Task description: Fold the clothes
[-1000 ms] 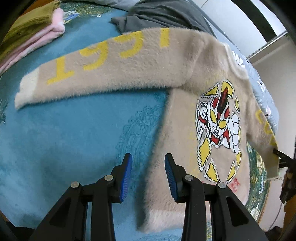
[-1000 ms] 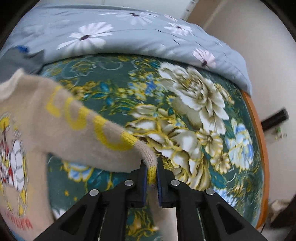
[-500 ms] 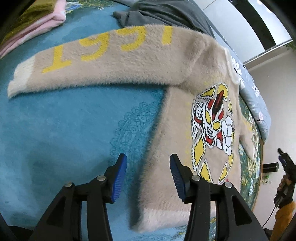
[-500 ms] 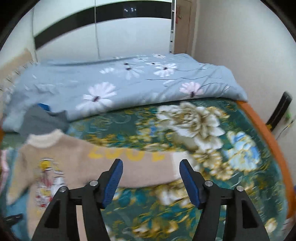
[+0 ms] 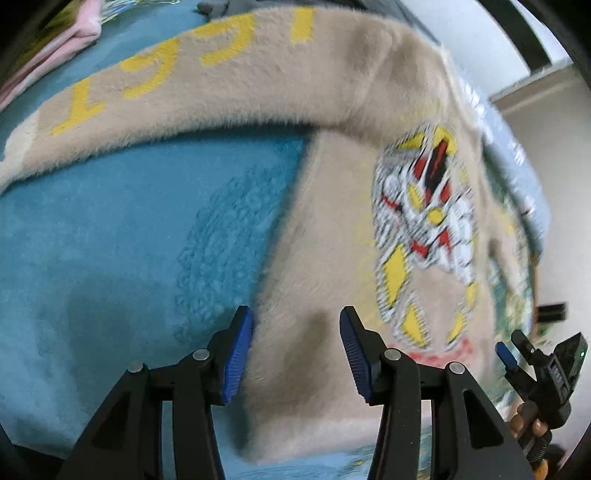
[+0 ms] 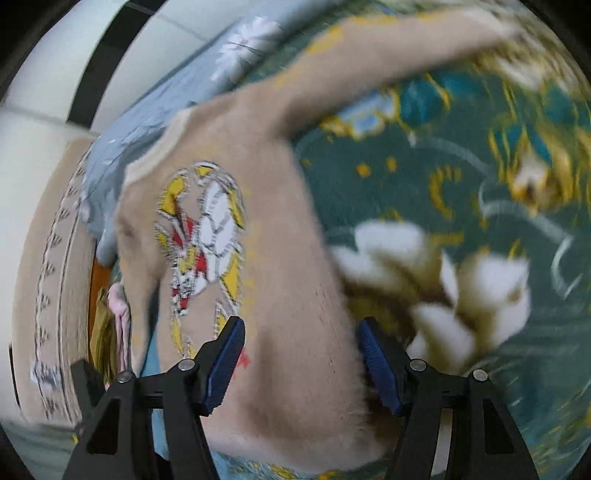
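A fuzzy beige sweater lies spread flat on the bed, with yellow lettering along one sleeve and a cartoon figure on its chest. My left gripper hovers open just above the sweater's lower side edge, and nothing is pinched between its blue pads. My right gripper stands open over the opposite lower side of the sweater, holding nothing. It also shows at the lower right of the left wrist view, as the right gripper. The other sleeve stretches out across the floral cover.
The sweater rests half on a teal blanket and half on a dark green floral bedspread. Folded pink and olive clothes sit at the far left. A grey garment and a pale blue flowered quilt lie beyond the sweater.
My right gripper let go of the sleeve cuff, opened wide and swung over to the sweater's lower body. My left gripper opened wider and dropped closer to the sweater's edge.
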`<state>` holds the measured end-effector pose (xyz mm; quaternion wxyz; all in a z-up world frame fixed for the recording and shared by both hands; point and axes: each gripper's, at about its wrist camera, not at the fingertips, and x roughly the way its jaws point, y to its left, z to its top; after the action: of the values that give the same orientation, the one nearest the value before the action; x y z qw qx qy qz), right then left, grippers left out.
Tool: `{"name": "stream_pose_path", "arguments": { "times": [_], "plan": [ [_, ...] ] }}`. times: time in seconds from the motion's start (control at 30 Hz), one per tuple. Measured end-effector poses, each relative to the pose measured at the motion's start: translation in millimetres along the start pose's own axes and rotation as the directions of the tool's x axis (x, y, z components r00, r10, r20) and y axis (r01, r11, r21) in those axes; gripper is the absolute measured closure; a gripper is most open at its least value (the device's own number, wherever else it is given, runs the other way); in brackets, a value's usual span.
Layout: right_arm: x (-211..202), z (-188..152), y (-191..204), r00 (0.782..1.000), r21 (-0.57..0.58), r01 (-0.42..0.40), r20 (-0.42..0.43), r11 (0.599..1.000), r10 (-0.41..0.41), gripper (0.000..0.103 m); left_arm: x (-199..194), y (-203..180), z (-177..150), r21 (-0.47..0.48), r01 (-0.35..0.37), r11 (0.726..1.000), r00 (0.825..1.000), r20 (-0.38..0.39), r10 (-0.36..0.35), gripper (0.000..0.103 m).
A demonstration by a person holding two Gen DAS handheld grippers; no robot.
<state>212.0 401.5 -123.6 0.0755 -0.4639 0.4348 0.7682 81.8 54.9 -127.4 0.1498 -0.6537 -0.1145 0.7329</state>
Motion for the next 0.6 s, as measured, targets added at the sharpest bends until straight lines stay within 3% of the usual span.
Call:
{"name": "stream_pose_path", "arguments": {
  "times": [0.17, 0.2, 0.27, 0.3, 0.33, 0.37, 0.6],
  "plan": [
    [6, -3, 3, 1.000, 0.093, -0.028, -0.006, 0.995, 0.029, 0.039, 2, 10, -3, -0.018, 0.051, 0.999, 0.999, -0.006, -0.051, 0.053],
    [7, -3, 7, 1.000, 0.077, 0.000, -0.017, 0.997, 0.002, 0.045, 2, 13, -4, -0.025, 0.066, 0.998, 0.998, -0.005, -0.066, 0.055],
    [7, -3, 14, 0.998, 0.044, 0.055, -0.039, 0.998, -0.053, 0.072, -1, 15, -6, -0.013, 0.053, 0.999, 0.999, 0.008, -0.053, 0.077],
    [7, -5, 16, 0.996, 0.032, 0.071, -0.046, 0.997, -0.070, 0.076, -2, 17, -7, -0.007, 0.045, 0.999, 0.999, 0.015, -0.045, 0.088],
    [5, -6, 18, 0.996, 0.027, 0.077, -0.048, 0.997, -0.076, 0.089, -3, 18, -8, -0.001, 0.038, 0.999, 0.999, 0.022, -0.038, 0.092],
    [3, -7, 21, 0.996, 0.025, 0.075, -0.050, 0.997, -0.074, 0.092, -5, 22, -7, 0.004, 0.043, 0.999, 0.999, 0.032, -0.043, 0.092],
    [-17, -4, 52, 0.994, -0.068, 0.090, -0.049, 0.994, -0.093, 0.093, -31, 21, -15, 0.063, 0.056, 0.996, 0.996, 0.068, -0.060, 0.093]
  ]
}}
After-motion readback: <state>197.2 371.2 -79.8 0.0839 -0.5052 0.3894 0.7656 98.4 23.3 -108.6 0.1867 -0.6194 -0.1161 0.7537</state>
